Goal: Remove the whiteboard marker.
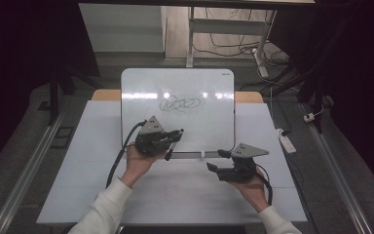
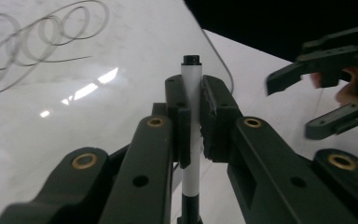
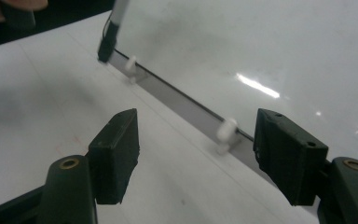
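**Marker clamped in the left gripper, right gripper open beside the board**

The left gripper [image 1: 175, 136] is closed on a slim white marker with a black cap end [image 2: 191, 93]; in the left gripper view the two black jaws press on the white barrel from both sides, with the black tip standing just above the pads. In the high view this gripper sits over the near left part of the white rectangular whiteboard with rounded corners [image 1: 214, 97], which stands propped on the table, and the marker slants down toward the board's near edge. In the right gripper view the marker's dark lower end [image 3: 106, 44] is at the left end of the board's grey metal tray rail [image 3: 186, 105], close to one of two small white clips on it.

A looping dark scribble [image 1: 179, 104] lies across the middle of the board, farther away than the left gripper.

The right gripper [image 1: 219, 161] is near the right end of the board's near edge, above the white tabletop [image 1: 185, 195]. Its jaws stand wide apart with nothing between them; the rail and one white clip show through the gap.
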### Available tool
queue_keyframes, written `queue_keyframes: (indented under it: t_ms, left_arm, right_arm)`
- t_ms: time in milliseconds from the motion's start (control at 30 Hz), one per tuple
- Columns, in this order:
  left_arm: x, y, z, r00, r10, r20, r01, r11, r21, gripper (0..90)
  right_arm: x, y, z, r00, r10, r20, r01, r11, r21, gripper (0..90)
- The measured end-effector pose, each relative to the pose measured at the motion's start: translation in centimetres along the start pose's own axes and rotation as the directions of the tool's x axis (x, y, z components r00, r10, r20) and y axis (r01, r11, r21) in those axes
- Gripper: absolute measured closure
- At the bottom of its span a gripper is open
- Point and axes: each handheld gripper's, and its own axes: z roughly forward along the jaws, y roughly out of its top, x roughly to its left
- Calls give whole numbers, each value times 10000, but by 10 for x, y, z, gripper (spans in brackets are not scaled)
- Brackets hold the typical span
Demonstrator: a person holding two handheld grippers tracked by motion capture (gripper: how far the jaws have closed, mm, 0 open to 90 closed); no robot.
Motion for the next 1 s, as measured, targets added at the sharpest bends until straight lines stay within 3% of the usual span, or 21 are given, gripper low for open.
queue_keyframes:
  t_ms: [233,467,633,833,1000]
  left_arm:
    - [-19,3,15,9990,383,222,-382,9992,-79,815]
    - [-31,3,24,9967,769,275,-770,9970,11,814]
    - [-35,4,26,9956,890,290,-891,9960,-2,814]
    - [-38,4,27,9947,992,280,-992,9951,-27,814]
    - [-41,4,28,9933,1146,159,-1147,9934,53,814]
  right_arm:
    - [17,16,23,9983,272,-511,-262,9994,207,340]
    - [26,26,44,9902,850,-1109,-770,9942,746,486]
    - [28,29,54,9821,1334,-1333,-1205,9876,1007,553]
    - [27,31,62,9719,1808,-1506,-1618,9782,1299,700]
    - [24,30,64,9655,2165,-1448,-1948,9692,1504,749]
